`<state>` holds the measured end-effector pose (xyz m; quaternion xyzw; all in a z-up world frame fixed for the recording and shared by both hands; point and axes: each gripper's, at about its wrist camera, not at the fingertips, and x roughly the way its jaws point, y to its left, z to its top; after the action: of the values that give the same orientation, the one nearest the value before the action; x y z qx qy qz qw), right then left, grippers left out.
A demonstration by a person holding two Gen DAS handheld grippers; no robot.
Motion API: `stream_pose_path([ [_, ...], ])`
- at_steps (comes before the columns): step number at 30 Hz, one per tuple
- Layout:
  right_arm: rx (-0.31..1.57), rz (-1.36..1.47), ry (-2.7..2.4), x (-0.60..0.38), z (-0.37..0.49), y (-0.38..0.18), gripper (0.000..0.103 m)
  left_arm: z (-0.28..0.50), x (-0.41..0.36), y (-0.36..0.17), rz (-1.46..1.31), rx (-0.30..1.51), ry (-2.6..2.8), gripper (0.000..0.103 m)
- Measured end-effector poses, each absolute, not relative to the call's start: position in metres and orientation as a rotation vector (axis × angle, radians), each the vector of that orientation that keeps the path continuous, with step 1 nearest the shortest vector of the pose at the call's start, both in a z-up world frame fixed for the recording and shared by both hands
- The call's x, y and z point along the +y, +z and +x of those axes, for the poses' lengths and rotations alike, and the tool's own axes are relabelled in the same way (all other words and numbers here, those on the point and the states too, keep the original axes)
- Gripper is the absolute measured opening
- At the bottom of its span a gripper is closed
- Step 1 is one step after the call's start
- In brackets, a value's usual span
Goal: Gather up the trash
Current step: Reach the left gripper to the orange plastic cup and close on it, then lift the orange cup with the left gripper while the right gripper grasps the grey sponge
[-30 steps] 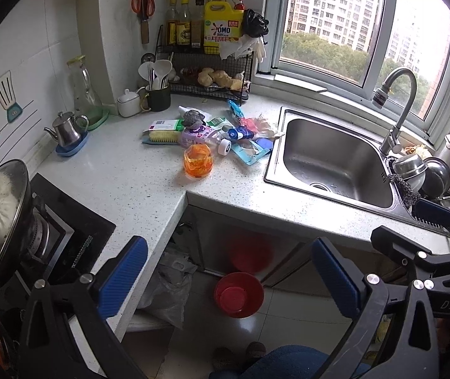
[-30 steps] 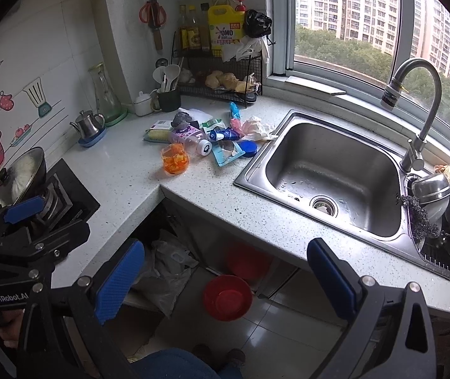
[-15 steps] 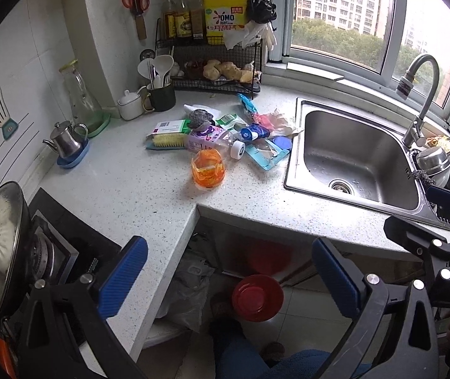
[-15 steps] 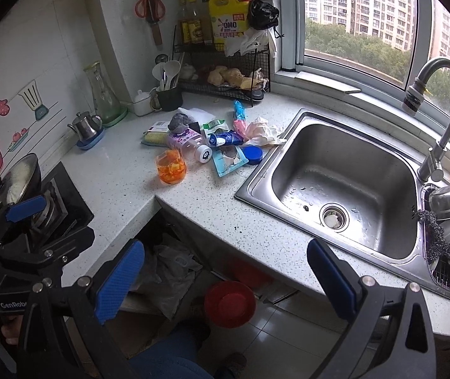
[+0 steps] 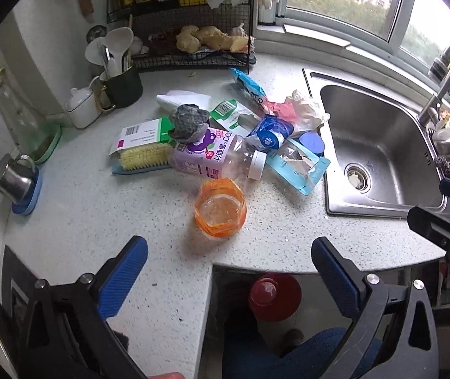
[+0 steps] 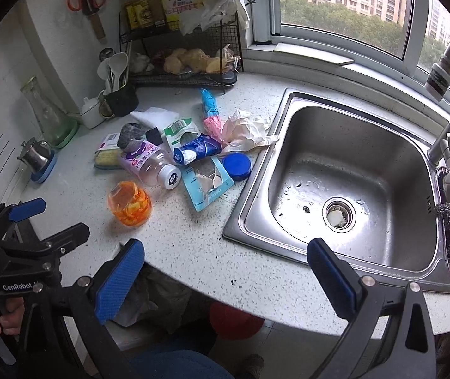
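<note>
I have the counter (image 5: 76,208) spread under both cameras, with the sink (image 6: 351,170) off at 3 o'clock of the trash. The trash sits as one loose heap in the middle of the counter, roughly 12 o'clock from my left gripper (image 5: 229,267) and 10 o'clock from my right gripper (image 6: 226,270). Both grippers hang over the counter's front edge with their jaws spread wide and nothing between them.

Biggest in the heap is the bottle (image 5: 212,154), lying on its side with its white cap toward the sink. Resting against its far end is a grey lump (image 5: 190,121); I would not pull the bottle first, since I judge the lump would roll.

Next in size is the torn blue pouch (image 6: 207,180), flat at 3 o'clock of the bottle, with the crumpled paper (image 6: 247,131) at 1 o'clock, near the sink's rim. Flat film is awkward for two fingers, so I would leave it for later.

The orange cup (image 5: 220,208) stands upright and alone at 6 o'clock of the heap, nearest to me, just clear of the bottle. That is my pick: it lines up between the left jaws, so I would go straight in at 12 o'clock, keep low, and squeeze gently across its sides, as thin plastic may buckle.

Smallest is the blue lid (image 6: 237,165), beside the pouch.
</note>
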<state>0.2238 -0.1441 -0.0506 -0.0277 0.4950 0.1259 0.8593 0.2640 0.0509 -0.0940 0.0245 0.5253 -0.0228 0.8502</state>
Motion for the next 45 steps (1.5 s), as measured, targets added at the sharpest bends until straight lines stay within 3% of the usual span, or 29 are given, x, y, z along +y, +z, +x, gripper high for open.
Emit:
stream_pose_path([
  [20,1.229,-0.093,0.162,-0.107,0.288,-0.095,0.103,0.353,0.078,-0.189,0.107,1.307,-0.159,0.102],
  [25,1.257,-0.1,0.152,-0.104,0.292,-0.1,0.103,0.358,0.078,-0.201,0.1,1.318,-0.196,0.086],
  [27,1.268,-0.104,0.156,-0.101,0.294,-0.102,0.103,0.365,0.075,-0.206,0.095,1.326,-0.201,0.075],
  [28,1.269,-0.105,0.161,-0.1,0.294,-0.103,0.103,0.366,0.075,-0.208,0.095,1.337,-0.206,0.065],
  [45,1.258,-0.151,0.266,-0.055,0.31,-0.099,0.103,0.338,0.101,-0.157,0.071,1.228,-0.157,0.065],
])
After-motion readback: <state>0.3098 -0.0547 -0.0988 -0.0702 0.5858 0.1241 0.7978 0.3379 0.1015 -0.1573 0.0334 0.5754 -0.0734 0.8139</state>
